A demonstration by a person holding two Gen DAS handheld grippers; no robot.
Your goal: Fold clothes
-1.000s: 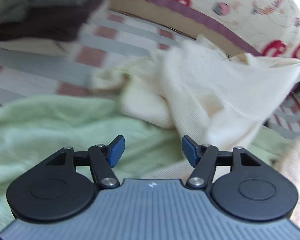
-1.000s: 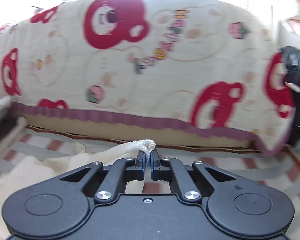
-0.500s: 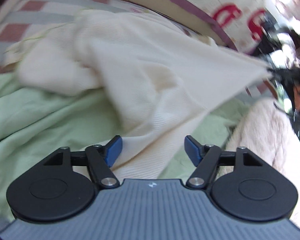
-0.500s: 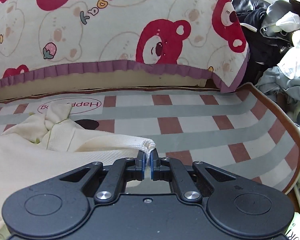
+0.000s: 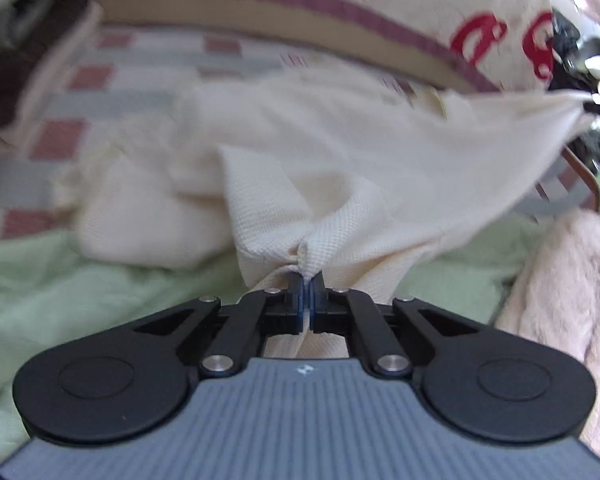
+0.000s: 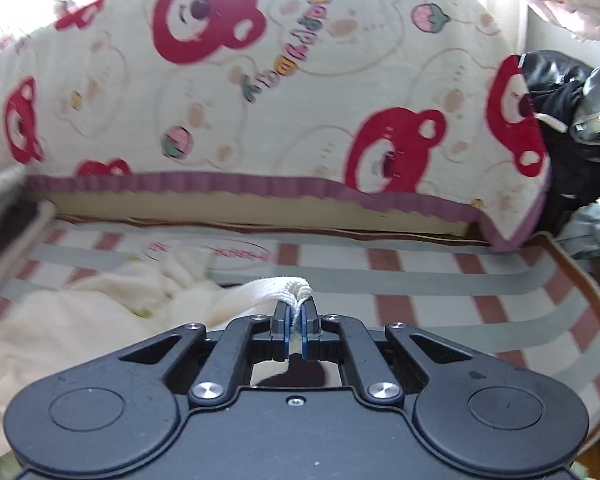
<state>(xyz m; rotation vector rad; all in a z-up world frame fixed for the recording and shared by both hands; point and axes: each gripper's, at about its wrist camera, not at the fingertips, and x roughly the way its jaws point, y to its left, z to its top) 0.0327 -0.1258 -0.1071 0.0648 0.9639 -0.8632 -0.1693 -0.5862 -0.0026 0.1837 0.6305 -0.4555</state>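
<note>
Left gripper (image 5: pixel 308 292): the jaws are fully closed on a bunched fold of the cream waffle-knit cotton garment (image 5: pixel 340 168). The blue finger pads (image 5: pixel 298 300) press the fabric from both sides, and a small tuft of cloth stands up just beyond the tips. From this pinch point the garment fans outward and away, with one edge stretched taut toward the upper right of the left wrist view.

Right gripper (image 6: pixel 295 322): the jaws are closed on a rolled hem of the same garment (image 6: pixel 100 312). Only a thin band of cloth separates the blue pads (image 6: pixel 286 330). The hem curls over the tips; the remaining fabric trails to the left and lies slack and crumpled.

Beneath the garment, nearest the left gripper, lies a pale green crumpled cloth (image 5: pixel 60 280). A pink fleecy fabric (image 5: pixel 560 300) lies at the right, beside the green cloth.

Further out, the garment rests on a mat with grey stripes and red-brown checks (image 6: pixel 460 280). Beyond the mat stands a cream cover printed with red bears and edged in purple frill (image 6: pixel 260 100). To its right sits a heap of dark and grey clothing (image 6: pixel 572 120).
</note>
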